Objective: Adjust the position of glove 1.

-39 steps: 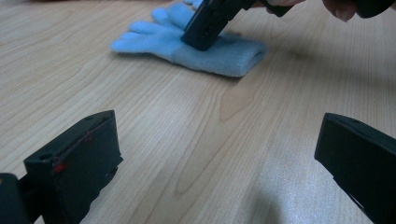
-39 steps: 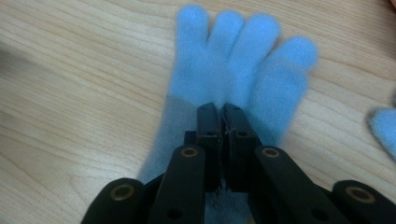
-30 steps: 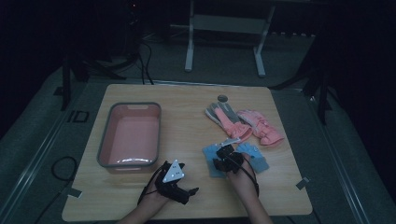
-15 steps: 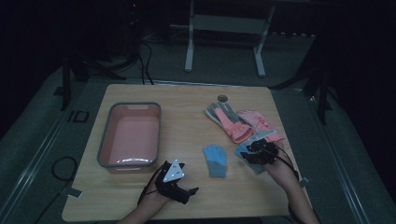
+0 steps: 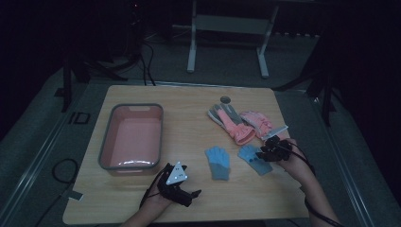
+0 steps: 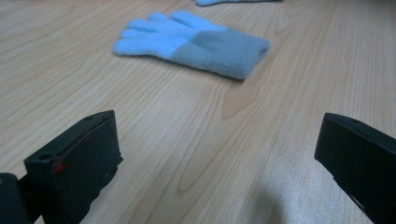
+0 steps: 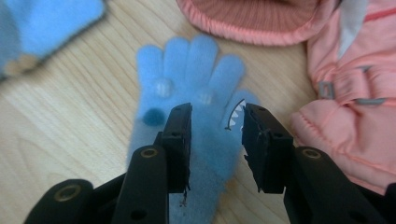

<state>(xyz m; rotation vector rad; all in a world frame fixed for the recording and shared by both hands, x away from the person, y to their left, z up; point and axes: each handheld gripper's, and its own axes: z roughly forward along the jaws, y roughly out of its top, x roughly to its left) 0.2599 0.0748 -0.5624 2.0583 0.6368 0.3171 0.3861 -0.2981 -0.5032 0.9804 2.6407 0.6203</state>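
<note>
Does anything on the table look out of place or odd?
Nothing looks damaged or spilled. The two blue gloves lie apart rather than paired: one flat mid-table, the other under the right gripper, whose jaws straddle it. The pink gloves lie in a loose heap. The bin sits square.

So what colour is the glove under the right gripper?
Light blue glove with a shark-mouth print; clearest in the right gripper view.

Two small blue knit gloves, flat on wooden table.

Shark-face glove point(image 7: 196, 116): light blue fleece, fingers spread, white teeth print near thumb, pale dots on palm side. Lies just beside pink gloves, not touching.

Second blue glove point(image 5: 218, 161): light blue fingers, grey-blue cuff, flat, fingers together, table centre, apart from first, right of pink bin.
</note>
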